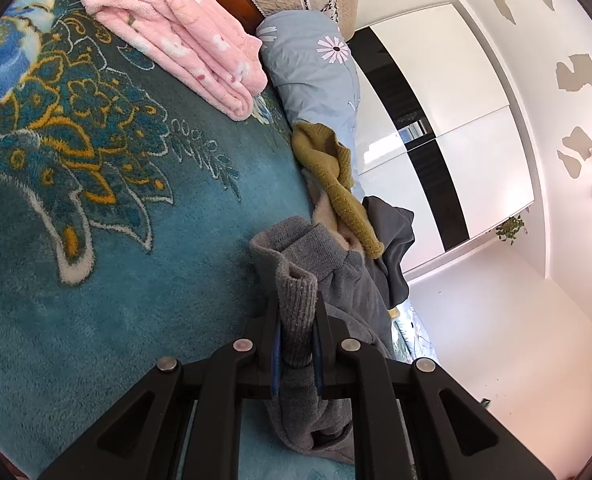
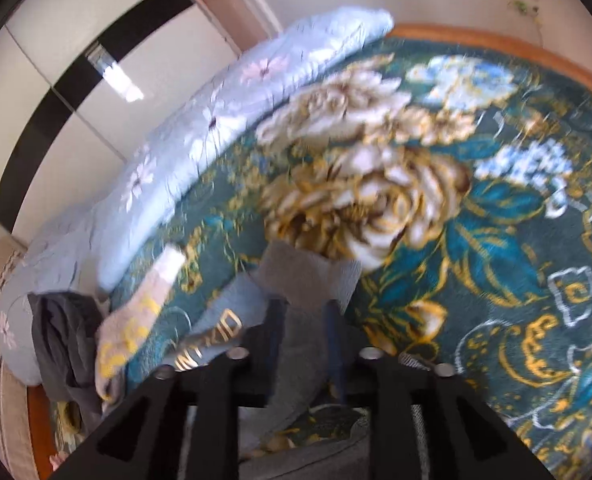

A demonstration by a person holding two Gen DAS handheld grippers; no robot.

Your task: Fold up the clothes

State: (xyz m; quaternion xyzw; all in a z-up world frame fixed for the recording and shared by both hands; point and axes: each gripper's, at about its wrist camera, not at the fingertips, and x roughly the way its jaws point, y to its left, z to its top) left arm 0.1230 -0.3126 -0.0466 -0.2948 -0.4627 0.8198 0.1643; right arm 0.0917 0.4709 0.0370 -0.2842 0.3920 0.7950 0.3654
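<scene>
A: Grey sweater (image 1: 296,312) lies bunched on teal floral blanket (image 1: 136,240), its ribbed cuff clamped tight in left gripper (image 1: 297,344).

B: Right gripper (image 2: 303,320)?

A: Blurred pic. Grey knit sits between its jaws; can't tell if pads press it.

B: Nearby?

A: Olive knit (image 1: 331,168) & dark garment (image 1: 391,236) heaped just beyond sweater, against pale-blue daisy quilt (image 1: 315,72). Folded pink fleece (image 1: 176,36) further back, well apart.

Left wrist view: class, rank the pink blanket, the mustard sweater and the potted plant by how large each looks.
1. Pink blanket
2. Mustard sweater
3. Potted plant; it stands much farther off, so its true size is unsure.
</scene>
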